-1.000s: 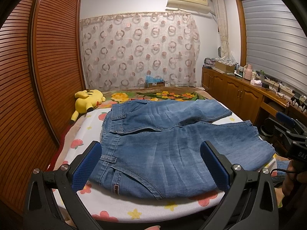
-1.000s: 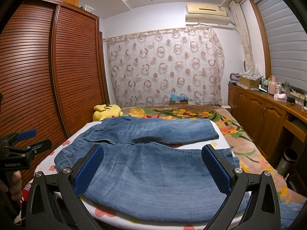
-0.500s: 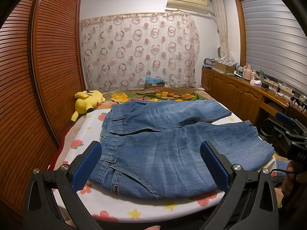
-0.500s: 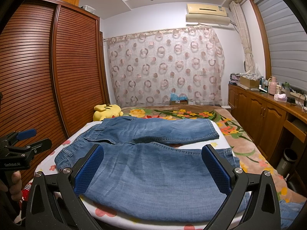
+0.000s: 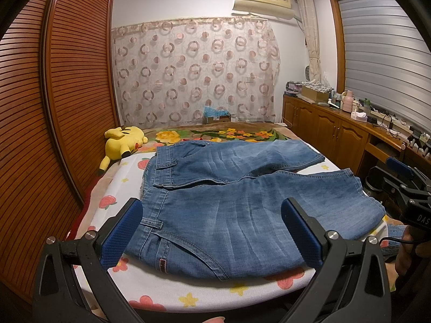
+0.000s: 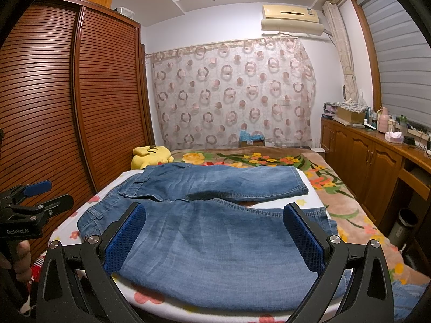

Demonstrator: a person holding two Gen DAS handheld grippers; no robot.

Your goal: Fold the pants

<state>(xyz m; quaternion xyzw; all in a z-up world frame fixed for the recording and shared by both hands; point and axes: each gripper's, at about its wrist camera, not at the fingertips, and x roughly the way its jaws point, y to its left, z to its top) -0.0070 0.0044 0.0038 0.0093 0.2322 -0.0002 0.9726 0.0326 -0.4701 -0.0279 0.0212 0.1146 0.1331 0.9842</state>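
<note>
Blue denim pants [image 5: 231, 202] lie spread flat on a white flowered board [image 5: 167, 290] on the bed, waistband to the left, both legs running right; they also show in the right wrist view [image 6: 215, 231]. My left gripper [image 5: 212, 231] is open and empty, held just short of the near edge by the waistband. My right gripper [image 6: 214, 237] is open and empty, held in front of the near leg. Each gripper shows in the other's view, the right one [image 5: 404, 185] at the leg ends, the left one [image 6: 32, 202] by the waist.
A yellow plush toy [image 5: 122, 141] lies at the far left of the bed. A slatted wooden wardrobe [image 5: 54, 107] runs along the left. Wooden cabinets [image 6: 371, 161] with clutter line the right wall. A floral blanket [image 6: 269, 160] covers the far bed.
</note>
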